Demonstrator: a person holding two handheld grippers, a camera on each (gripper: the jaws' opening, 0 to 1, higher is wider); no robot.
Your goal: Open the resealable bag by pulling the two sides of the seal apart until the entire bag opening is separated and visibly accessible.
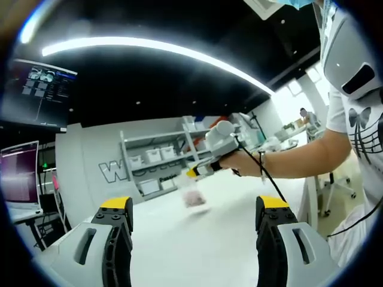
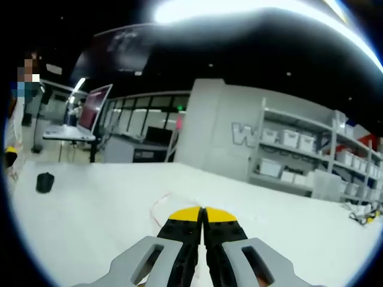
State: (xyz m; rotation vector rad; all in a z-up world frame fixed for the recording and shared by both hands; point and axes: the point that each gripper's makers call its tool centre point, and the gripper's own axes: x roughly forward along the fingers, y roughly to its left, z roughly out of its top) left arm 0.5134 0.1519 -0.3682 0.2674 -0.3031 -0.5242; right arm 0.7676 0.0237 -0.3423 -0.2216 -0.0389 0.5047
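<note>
- Above a white worktop (image 1: 179, 239), a clear resealable bag (image 1: 194, 196) is being held up by its top edge in the right gripper (image 1: 192, 171), as seen from the left gripper view; the bag is blurred and is hanging just over the surface.
- In the right gripper view, the yellow-tipped jaws of the right gripper (image 2: 202, 216) are being pressed together, a thin pale strip, judged to be the bag's edge (image 2: 160, 203), being pinched between them and trailing off to the left.
- The left gripper (image 1: 194, 206) is being held well apart from the bag, its jaws spread wide with nothing between them.
- The task is being judged as barely begun: one side of the bag is being gripped, while the other side is not yet being taken up, and no separation of the seal can be made out through the blur.
- What is left is being judged as the grasping of the opposite lip by the left gripper and the pulling apart of the whole seal.
- Shelving with white bins (image 2: 299, 143) and a monitor (image 1: 19, 173) are being shown behind the worktop.
</note>
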